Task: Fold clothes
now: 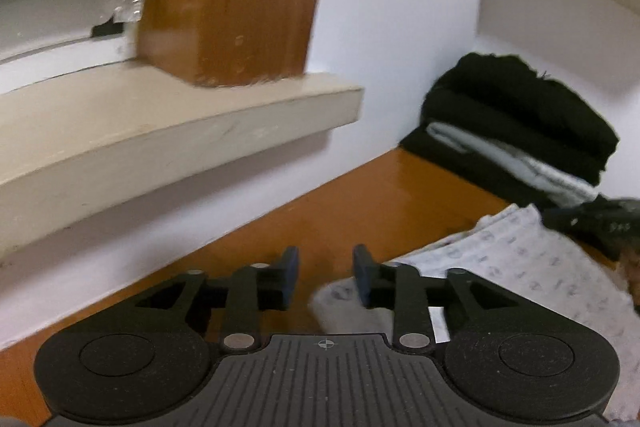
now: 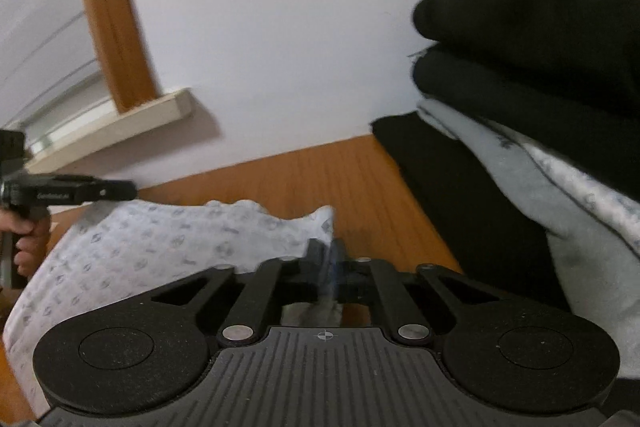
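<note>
The step in hand looks like the pick-up that opens a fold: both claws are at one edge of the patterned cloth point(image 2: 140, 251), which lies spread on the worktop point(image 1: 360, 195) in front of the wall. At the far right corner of the worktop stands a stack point(image 2: 540, 99) of folded pieces, black and grey, so some of the clothes seem done already.

The right claw point(image 2: 326, 259) is closed on a raised corner of the cloth; the fabric shows pinched between its fingers and hangs below them. The left claw point(image 1: 326, 279) stands partly open, with the other end of that edge bunched under and beside its right finger point(image 1: 362, 277); its pads do not seem to press on the fabric, though blur makes this hard to read. From the right wrist view the left claw point(image 2: 120, 189) shows at the far left, held by a hand point(image 2: 28, 243), over the far edge of the cloth.

Next, I judge, the left claw must close on its corner so both ends are held. Then the two should lift together and carry the edge across to the opposite one, keeping it taut and even, well clear of the stack
</note>
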`<state>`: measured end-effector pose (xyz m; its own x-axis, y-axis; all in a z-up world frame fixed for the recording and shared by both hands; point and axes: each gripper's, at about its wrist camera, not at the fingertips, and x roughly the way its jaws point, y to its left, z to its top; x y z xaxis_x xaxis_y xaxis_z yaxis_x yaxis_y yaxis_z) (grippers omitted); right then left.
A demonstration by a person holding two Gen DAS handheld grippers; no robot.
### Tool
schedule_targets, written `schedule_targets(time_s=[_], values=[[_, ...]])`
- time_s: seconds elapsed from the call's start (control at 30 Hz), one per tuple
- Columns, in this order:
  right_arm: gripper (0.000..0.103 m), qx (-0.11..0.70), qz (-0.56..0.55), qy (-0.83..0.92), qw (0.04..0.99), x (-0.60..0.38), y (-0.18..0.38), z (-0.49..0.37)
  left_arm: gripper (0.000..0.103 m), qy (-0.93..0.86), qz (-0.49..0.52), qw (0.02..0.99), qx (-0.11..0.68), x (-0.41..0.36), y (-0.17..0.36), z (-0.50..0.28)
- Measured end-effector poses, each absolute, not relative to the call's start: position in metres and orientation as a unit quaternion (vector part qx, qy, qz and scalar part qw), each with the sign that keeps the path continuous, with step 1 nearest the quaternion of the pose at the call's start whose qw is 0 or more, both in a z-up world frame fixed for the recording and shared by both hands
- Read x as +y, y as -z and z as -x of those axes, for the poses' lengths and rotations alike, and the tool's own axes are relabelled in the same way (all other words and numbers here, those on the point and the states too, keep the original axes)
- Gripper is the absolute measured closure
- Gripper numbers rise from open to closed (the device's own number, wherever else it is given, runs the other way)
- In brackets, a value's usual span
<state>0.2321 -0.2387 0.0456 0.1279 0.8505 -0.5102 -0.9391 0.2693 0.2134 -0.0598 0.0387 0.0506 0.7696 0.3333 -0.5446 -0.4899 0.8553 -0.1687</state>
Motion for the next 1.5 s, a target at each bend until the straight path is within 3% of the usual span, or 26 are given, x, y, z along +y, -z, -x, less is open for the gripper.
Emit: schedule_targets(time_s=[0.13,0.33,0.7,0.77,0.8,0.83,1.03,1.2,1.5], values=[[0.052,0.296,0.086,-0.601,0.738,-0.244,-0.052,-0.226,0.040,-0.215,0.176,0.925,0.260,0.040,-0.056,0.078],[0.040,0.322,0.103,-0.599,0.726,-0.251,-0.048,-0.215,0.035,-0.178,0.195,0.921,0.286,0.023,-0.052,0.089],[0.039,0.359,0.058,-0.621,0.694,-0.232,-0.035,-0.227,0.037,-0.158,0.206,0.916,0.306,0.011,-0.040,0.062],[0.043,0.358,0.057,-0.633,0.684,-0.226,-0.034,-0.226,0.039,-0.149,0.213,0.917,0.304,0.014,-0.039,0.058],[0.051,0.357,0.058,-0.638,0.680,-0.222,-0.034,-0.224,0.040,-0.143,0.215,0.917,0.303,0.015,-0.039,0.056],[0.059,0.359,0.056,-0.642,0.676,-0.219,-0.034,-0.223,0.047,-0.138,0.220,0.917,0.302,0.018,-0.038,0.052],[0.076,0.336,0.066,-0.637,0.690,-0.218,-0.036,-0.207,0.082,-0.123,0.241,0.913,0.305,0.026,-0.039,0.043],[0.092,0.269,0.072,-0.633,0.723,-0.235,-0.048,-0.186,0.087,-0.133,0.186,0.935,0.273,0.003,-0.060,0.052],[0.095,0.212,0.032,-0.641,0.737,-0.268,-0.069,-0.170,0.089,-0.148,0.139,0.952,0.230,-0.029,-0.096,0.068]])
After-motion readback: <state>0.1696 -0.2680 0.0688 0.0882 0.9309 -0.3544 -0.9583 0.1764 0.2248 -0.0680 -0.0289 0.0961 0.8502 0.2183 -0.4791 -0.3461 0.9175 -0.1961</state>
